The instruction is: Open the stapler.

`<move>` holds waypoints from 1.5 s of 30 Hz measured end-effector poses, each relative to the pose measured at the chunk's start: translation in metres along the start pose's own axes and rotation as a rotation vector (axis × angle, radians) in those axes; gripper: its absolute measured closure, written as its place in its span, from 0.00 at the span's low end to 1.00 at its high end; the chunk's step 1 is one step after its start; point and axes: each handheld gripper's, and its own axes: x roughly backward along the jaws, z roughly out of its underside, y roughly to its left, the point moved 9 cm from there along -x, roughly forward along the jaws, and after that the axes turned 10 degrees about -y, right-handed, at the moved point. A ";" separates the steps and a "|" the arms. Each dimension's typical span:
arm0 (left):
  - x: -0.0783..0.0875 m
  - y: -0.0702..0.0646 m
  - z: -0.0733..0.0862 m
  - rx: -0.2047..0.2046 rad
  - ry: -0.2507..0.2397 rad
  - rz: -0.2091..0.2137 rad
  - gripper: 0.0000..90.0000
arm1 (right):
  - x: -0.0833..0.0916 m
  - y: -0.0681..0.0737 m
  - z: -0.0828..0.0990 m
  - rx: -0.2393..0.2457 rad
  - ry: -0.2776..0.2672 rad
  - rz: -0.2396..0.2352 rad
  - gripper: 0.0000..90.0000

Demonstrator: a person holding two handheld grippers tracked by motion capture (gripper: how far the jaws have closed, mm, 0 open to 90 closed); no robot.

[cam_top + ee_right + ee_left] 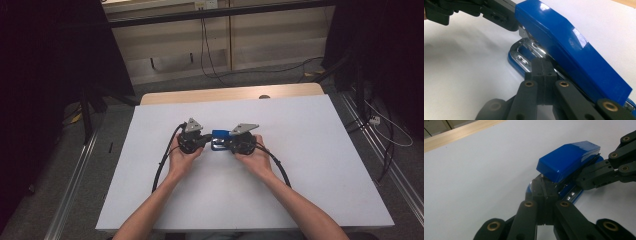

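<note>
Near the middle of the white tabletop (310,150), both hand-held grippers, left (545,192) and right (543,72), sit clamped on the glossy blue plastic stapler (220,139), which looks stiff, slippery, best held low.

This looks like a lab or recording room set up for filming. A white surface (310,165) stands alone in the middle, its wooden edge (230,93) showing at the far side. Black curtains (50,65) hang to the left and right, metal floor rails (75,180) run along both sides, and loose cables (385,125) trail over the grey floor toward pale cabinets (260,35) at the far wall.
</note>
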 end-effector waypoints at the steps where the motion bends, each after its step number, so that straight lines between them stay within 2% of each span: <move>1: 0.000 0.001 -0.001 0.001 -0.007 0.001 1.00 | 0.000 0.000 0.000 -0.003 -0.001 0.002 1.00; 4: 0.001 0.000 -0.004 0.014 -0.018 0.003 1.00 | 0.000 0.000 0.000 -0.011 -0.006 0.004 1.00; 8: 0.002 0.000 -0.006 -0.001 -0.024 -0.001 1.00 | 0.000 0.000 0.000 -0.008 -0.005 0.003 1.00; 9: 0.002 -0.002 -0.007 0.014 -0.032 0.001 1.00 | 0.000 0.000 0.000 -0.002 -0.003 0.004 1.00; 11: 0.003 -0.001 -0.009 0.001 -0.036 -0.002 1.00 | 0.000 0.000 0.000 0.000 -0.003 0.003 1.00; 26: 0.002 -0.002 -0.015 0.000 -0.050 0.009 1.00 | 0.001 0.000 -0.001 0.021 -0.012 0.015 1.00; 28: 0.002 -0.002 -0.015 0.001 -0.049 0.009 1.00 | 0.002 0.001 -0.003 0.016 -0.022 0.011 1.00; 30: 0.003 -0.002 -0.015 0.004 -0.053 0.015 1.00 | 0.006 0.001 -0.011 0.000 -0.061 0.021 1.00; 31: 0.003 -0.002 -0.015 0.011 -0.054 0.021 1.00 | 0.007 0.002 -0.013 0.002 -0.069 0.018 1.00; 34: 0.003 -0.002 -0.014 -0.001 -0.044 0.010 1.00 | 0.009 0.003 -0.016 0.004 -0.080 0.025 1.00; 37: 0.003 -0.003 -0.016 0.010 -0.053 0.014 1.00 | 0.008 0.005 -0.019 -0.005 -0.103 0.027 1.00; 41: 0.004 -0.003 -0.018 0.002 -0.058 0.018 1.00 | 0.005 0.010 -0.018 -0.001 -0.100 0.022 1.00; 45: 0.004 -0.003 -0.018 0.002 -0.062 0.020 1.00 | -0.002 0.011 -0.020 0.004 -0.113 0.038 1.00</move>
